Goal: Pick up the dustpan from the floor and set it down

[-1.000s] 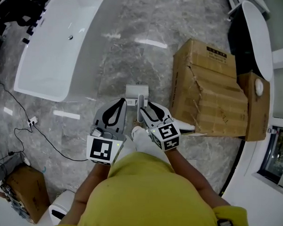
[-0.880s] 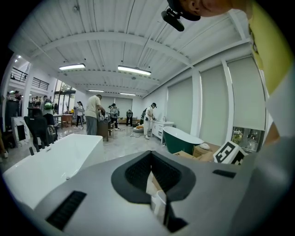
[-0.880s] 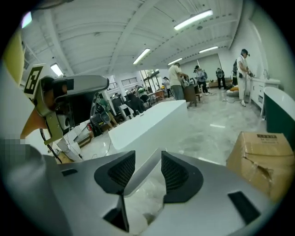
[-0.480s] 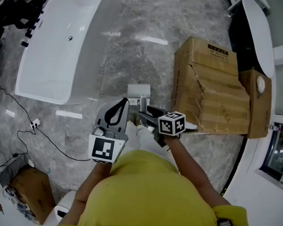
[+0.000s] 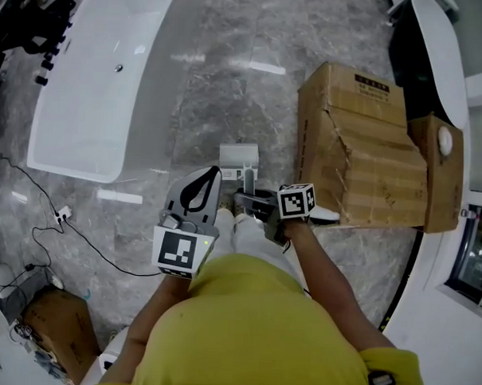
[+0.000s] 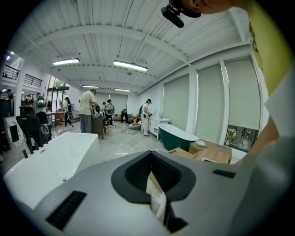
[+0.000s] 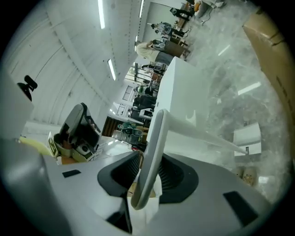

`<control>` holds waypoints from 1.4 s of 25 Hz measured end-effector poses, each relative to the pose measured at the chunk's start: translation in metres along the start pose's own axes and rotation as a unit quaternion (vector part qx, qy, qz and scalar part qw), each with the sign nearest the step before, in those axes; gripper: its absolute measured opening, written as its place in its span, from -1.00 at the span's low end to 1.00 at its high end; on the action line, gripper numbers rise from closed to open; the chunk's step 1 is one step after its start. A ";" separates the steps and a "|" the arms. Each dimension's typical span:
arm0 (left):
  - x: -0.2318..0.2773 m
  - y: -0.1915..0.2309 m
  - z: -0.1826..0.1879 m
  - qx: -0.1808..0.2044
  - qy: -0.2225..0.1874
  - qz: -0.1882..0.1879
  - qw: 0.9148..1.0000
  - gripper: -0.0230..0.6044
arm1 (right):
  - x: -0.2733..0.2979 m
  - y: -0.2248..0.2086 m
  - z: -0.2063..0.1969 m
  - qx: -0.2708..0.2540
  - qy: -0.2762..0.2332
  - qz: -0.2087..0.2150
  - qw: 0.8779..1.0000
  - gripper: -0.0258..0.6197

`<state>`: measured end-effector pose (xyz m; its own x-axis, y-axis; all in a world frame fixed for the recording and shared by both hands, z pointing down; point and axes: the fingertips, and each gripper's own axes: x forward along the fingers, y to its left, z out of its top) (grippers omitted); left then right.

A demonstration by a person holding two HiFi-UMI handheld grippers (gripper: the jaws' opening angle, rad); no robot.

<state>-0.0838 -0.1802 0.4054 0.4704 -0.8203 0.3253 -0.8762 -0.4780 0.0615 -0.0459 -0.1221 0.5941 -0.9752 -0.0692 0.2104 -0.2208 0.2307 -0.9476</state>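
The white dustpan (image 5: 238, 157) stands on the grey marble floor just ahead of my feet, its long handle (image 5: 247, 180) rising toward me. My right gripper (image 5: 253, 201) is rolled onto its side around the top of that handle. In the right gripper view the handle (image 7: 152, 152) runs between the black pads down to the pan (image 7: 247, 138). The right jaws have just been closing with the handle between them, and the pads now press on it. My left gripper (image 5: 211, 173) hovers beside it on the left, shut and empty, with its tips (image 6: 150, 153) meeting.
A white bathtub (image 5: 94, 78) fills the upper left. Torn cardboard boxes (image 5: 355, 145) stand close on the right of the dustpan. A black cable (image 5: 64, 220) trails over the floor at the left, and a small box (image 5: 51, 331) sits at the lower left. People stand far off (image 6: 87, 115).
The right gripper has rolled onto its side, sunk toward the dustpan handle and closed around it. The left gripper has hardly moved.
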 end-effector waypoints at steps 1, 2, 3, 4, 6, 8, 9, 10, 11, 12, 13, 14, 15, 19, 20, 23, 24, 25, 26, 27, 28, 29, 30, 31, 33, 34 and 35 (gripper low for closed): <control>0.000 0.000 0.000 0.000 0.001 0.000 1.000 -0.92 | 0.000 -0.002 -0.002 -0.006 0.005 -0.007 1.000 -0.56; 0.001 0.001 -0.001 -0.001 0.001 -0.001 1.000 -0.92 | 0.000 -0.003 -0.003 -0.012 0.010 -0.012 1.000 -0.57; 0.001 0.002 -0.001 -0.001 0.002 -0.001 1.000 -0.92 | 0.000 -0.001 -0.003 -0.016 0.011 -0.011 1.000 -0.57; 0.001 0.003 -0.001 -0.001 0.002 -0.002 1.000 -0.92 | 0.000 0.005 0.000 -0.016 0.007 -0.002 1.000 -0.57; 0.002 0.004 -0.001 -0.001 0.003 -0.003 1.000 -0.92 | -0.001 0.024 0.010 -0.017 -0.007 0.023 1.000 -0.56; 0.002 0.005 0.000 -0.002 0.002 -0.004 1.000 -0.92 | -0.004 0.044 0.021 -0.027 -0.017 0.038 0.999 -0.53; 0.002 0.005 0.000 -0.002 0.001 -0.005 1.000 -0.92 | -0.005 0.054 0.026 -0.033 -0.022 0.043 0.998 -0.51; 0.002 0.005 0.001 -0.003 0.000 -0.006 1.000 -0.92 | -0.007 0.065 0.032 -0.035 -0.030 0.047 0.998 -0.49; 0.002 0.005 0.001 -0.003 0.000 -0.008 1.000 -0.92 | -0.010 0.075 0.037 -0.034 -0.040 0.052 0.997 -0.49; 0.003 0.004 0.000 -0.003 0.000 -0.009 1.000 -0.92 | -0.013 0.084 0.042 -0.031 -0.050 0.056 0.997 -0.48; 0.004 0.003 0.000 -0.003 0.000 -0.011 1.000 -0.92 | -0.016 0.093 0.046 -0.030 -0.059 0.060 0.996 -0.47; 0.005 0.002 0.000 -0.003 0.000 -0.012 1.000 -0.92 | -0.020 0.101 0.048 -0.031 -0.065 0.064 0.995 -0.47; 0.006 0.001 0.000 -0.003 -0.001 -0.014 1.000 -0.92 | -0.023 0.109 0.050 -0.035 -0.068 0.066 0.995 -0.46; 0.009 -0.004 0.001 -0.002 -0.003 -0.018 1.000 -0.92 | -0.034 0.135 0.049 -0.061 -0.066 0.062 0.994 -0.44; 0.010 -0.004 0.001 -0.002 -0.003 -0.019 1.000 -0.92 | -0.036 0.141 0.048 -0.068 -0.065 0.061 0.994 -0.44; 0.011 -0.003 0.002 -0.001 -0.004 -0.022 1.000 -0.92 | -0.037 0.155 0.048 -0.084 -0.067 0.061 0.992 -0.43; 0.011 -0.002 0.003 -0.001 -0.004 -0.023 1.000 -0.92 | -0.036 0.158 0.048 -0.089 -0.068 0.061 0.992 -0.43; 0.011 -0.002 0.003 0.000 -0.005 -0.023 1.000 -0.92 | -0.037 0.161 0.049 -0.094 -0.068 0.061 0.991 -0.43; 0.011 -0.002 0.004 0.001 -0.005 -0.024 1.000 -0.92 | -0.037 0.164 0.049 -0.098 -0.068 0.061 0.991 -0.43; 0.012 -0.002 0.005 0.002 -0.005 -0.025 1.000 -0.92 | -0.037 0.166 0.050 -0.103 -0.068 0.061 0.991 -0.43; 0.013 -0.002 0.005 0.003 -0.006 -0.025 1.000 -0.92 | -0.038 0.169 0.051 -0.107 -0.068 0.061 0.990 -0.43; 0.013 -0.001 0.005 0.003 -0.006 -0.024 1.000 -0.92 | -0.038 0.170 0.053 -0.110 -0.068 0.062 0.990 -0.43; 0.014 -0.001 0.006 0.004 -0.006 -0.024 1.000 -0.92 | -0.039 0.171 0.054 -0.113 -0.068 0.062 0.989 -0.43; 0.015 -0.001 0.006 0.004 -0.006 -0.024 1.000 -0.92 | -0.040 0.173 0.056 -0.115 -0.068 0.062 0.989 -0.42; 0.015 -0.001 0.006 0.004 -0.006 -0.023 1.000 -0.92 | -0.042 0.175 0.059 -0.119 -0.070 0.062 0.989 -0.42; 0.015 0.000 0.006 0.005 -0.005 -0.022 1.000 -0.92 | -0.043 0.176 0.061 -0.120 -0.070 0.062 0.988 -0.42; 0.014 0.001 0.006 0.004 -0.005 -0.022 1.000 -0.92 | -0.043 0.177 0.062 -0.121 -0.070 0.061 0.988 -0.42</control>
<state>-0.0770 -0.1941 0.4047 0.5101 -0.8012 0.3128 -0.8534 -0.5169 0.0675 -0.0423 -0.1387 0.4024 -0.9866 -0.1564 0.0461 -0.1154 0.4698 -0.8752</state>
